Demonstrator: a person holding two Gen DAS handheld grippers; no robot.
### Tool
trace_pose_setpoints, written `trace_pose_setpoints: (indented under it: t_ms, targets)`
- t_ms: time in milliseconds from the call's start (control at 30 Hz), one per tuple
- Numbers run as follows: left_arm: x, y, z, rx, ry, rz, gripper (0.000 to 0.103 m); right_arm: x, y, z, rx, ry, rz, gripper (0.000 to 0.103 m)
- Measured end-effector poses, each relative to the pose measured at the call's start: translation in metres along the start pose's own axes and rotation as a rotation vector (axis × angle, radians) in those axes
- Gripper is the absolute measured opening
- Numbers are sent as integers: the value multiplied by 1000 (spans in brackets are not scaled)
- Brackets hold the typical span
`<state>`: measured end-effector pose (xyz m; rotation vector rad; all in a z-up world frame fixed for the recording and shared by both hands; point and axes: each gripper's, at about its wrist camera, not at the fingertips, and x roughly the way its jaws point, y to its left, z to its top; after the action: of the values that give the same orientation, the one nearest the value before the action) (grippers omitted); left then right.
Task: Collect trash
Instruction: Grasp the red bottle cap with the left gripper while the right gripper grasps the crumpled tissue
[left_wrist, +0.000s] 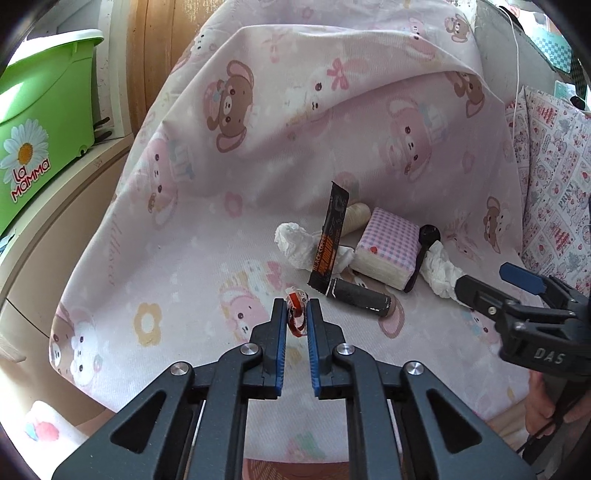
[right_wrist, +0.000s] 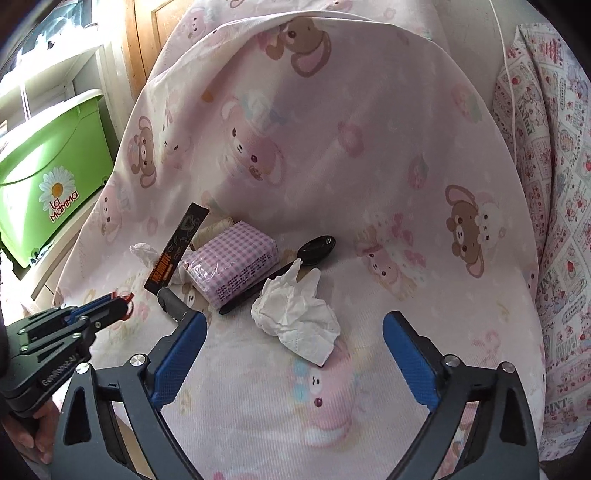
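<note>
My left gripper is shut on a small red and clear candy wrapper, just above the pink cartoon sheet; it also shows in the right wrist view. My right gripper is open, its fingers either side of a crumpled white tissue, which also shows in the left wrist view. A black coffee sachet leans upright. Another crumpled tissue lies behind it. A black plastic spoon lies by the tissue.
A pink checked tissue pack, a cream thread spool and a dark cylinder lie in the pile. A green La Mamma bin stands at the left. A patterned pillow is at the right.
</note>
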<state>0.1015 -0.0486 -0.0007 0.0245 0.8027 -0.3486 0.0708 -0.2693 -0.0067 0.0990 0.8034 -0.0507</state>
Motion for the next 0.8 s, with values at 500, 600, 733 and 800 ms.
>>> trace_pose_setpoints:
  t_ms: [500, 600, 733, 800]
  targets:
    - [-14, 1, 2, 6, -39, 36, 10, 35, 16, 1, -47, 84, -63, 59]
    - [-15, 0, -1, 12, -36, 36, 10, 33, 21, 0, -58, 80, -52, 35]
    - [-19, -1, -3, 14, -52, 42, 10, 27, 21, -3, -50, 76, -56, 18]
    - [-26, -2, -2, 11, -93, 53, 10, 21, 18, -5, -32, 52, -62, 18]
